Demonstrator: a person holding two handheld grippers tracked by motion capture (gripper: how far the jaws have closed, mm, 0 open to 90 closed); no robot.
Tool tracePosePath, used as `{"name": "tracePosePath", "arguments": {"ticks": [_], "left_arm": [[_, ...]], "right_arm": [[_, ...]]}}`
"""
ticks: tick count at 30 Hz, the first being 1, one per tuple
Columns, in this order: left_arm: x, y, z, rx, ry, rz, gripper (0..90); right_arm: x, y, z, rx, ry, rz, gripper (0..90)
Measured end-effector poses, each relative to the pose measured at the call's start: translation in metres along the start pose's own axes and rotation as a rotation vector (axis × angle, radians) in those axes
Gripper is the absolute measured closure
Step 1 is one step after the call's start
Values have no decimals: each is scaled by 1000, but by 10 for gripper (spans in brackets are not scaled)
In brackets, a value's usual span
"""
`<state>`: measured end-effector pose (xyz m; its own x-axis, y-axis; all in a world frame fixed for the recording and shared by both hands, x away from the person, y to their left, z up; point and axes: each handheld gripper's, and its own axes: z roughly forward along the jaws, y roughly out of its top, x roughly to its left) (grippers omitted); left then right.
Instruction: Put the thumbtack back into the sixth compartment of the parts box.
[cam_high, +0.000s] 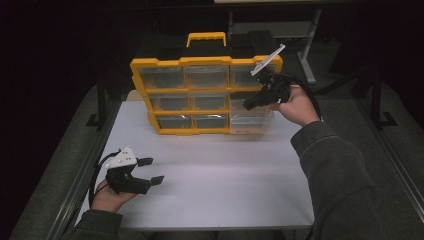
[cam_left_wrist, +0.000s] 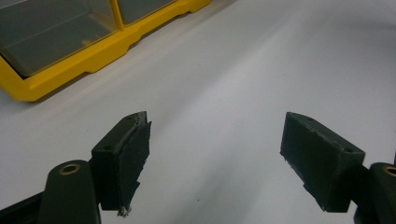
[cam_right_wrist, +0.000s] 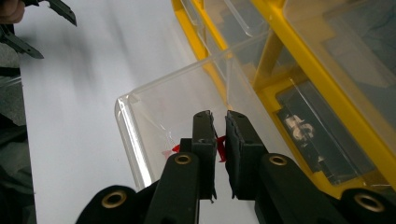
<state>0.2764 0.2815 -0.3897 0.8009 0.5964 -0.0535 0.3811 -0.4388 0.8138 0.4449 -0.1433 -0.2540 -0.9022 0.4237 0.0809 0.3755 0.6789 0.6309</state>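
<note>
The right gripper (cam_right_wrist: 219, 140), jaws clamped on something small and red (cam_right_wrist: 220, 147), hangs over the clear drawer (cam_right_wrist: 128, 121); the left gripper (cam_high: 150, 171) rests with jaws apart.

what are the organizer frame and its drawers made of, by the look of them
Frame: likely moulded plastic, opaque yellow with a slight sheen, rounded edges and a moulded handle. Drawers: clear, glossy hard plastic, probably; the table shows straight through the walls and the rims catch light.

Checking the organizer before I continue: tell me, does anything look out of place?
Yes. One clear drawer at the yellow organizer's lower right corner is pulled out past the frame, the right gripper above it, jaws nearly shut.
</note>
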Motion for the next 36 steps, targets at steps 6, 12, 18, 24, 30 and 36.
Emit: {"name": "tracePosePath", "arguments": {"ticks": [6, 12, 18, 24, 30, 36], "left_arm": [[0, 1, 0, 2, -1, 8, 235], [0, 0, 0, 0, 0, 1, 235], [0, 0, 1, -1, -1, -5, 235], [0, 0, 0, -3, -1, -4, 235], [1, 0, -1, -8, 3, 0, 231], [0, 0, -1, -4, 2, -7, 231]], "right_arm": [[1, -4, 6, 15, 7, -1, 813], [-1, -8, 11, 15, 12, -6, 812], [0, -10, 16, 28, 21, 2, 810], [1, -12, 20, 39, 26, 5, 811], [-1, -12, 20, 32, 32, 7, 803], [0, -12, 18, 25, 23, 11, 797]]}}
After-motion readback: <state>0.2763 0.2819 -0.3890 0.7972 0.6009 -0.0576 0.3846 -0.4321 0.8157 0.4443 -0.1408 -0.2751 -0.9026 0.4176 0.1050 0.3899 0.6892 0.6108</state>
